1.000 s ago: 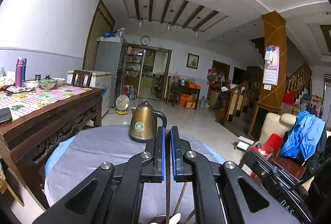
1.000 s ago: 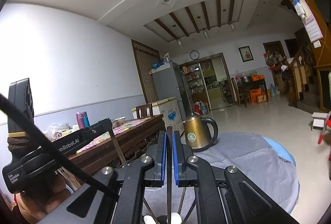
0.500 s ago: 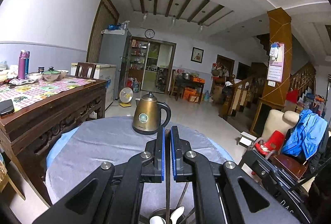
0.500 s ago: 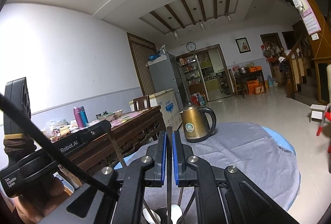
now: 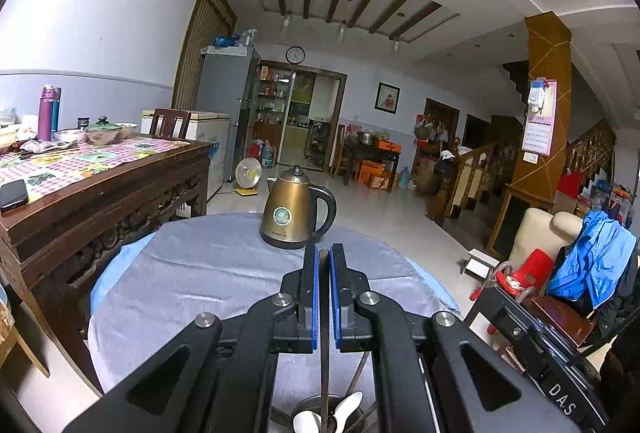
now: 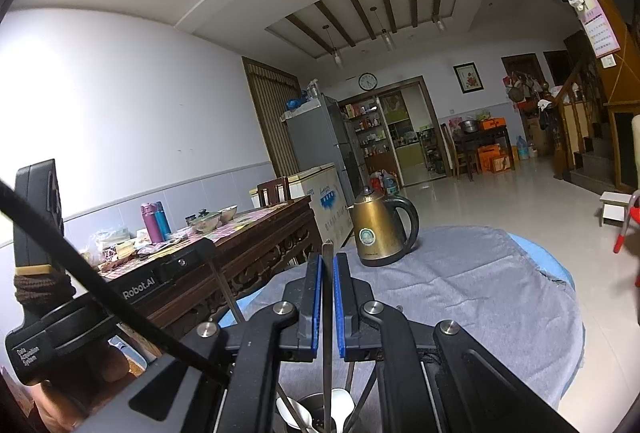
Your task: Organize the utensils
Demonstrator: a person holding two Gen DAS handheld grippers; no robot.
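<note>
Right tool [image 6: 328, 297] clamps a thin dark metal utensil handle [image 6: 327, 333] upright above the round metal holder [image 6: 316, 411]; bronze kettle [image 6: 378, 229] beyond.

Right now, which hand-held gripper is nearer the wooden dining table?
Left. The left hand-held gripper is beside the wooden dining table; the right hand-held gripper sits beyond it.

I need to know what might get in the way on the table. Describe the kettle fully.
The kettle is a brass-coloured metal jug with a dull sheen, tapering toward a domed lid topped by a small dark knob. A black loop handle curves off its right side, and a short spout shows on the left. A round green-and-white badge sits on its front, and its base is dark. It stands upright, lid on, on the grey cloth at the far side of the round table. Nothing else touches it; it stands beyond the tongs.
</note>
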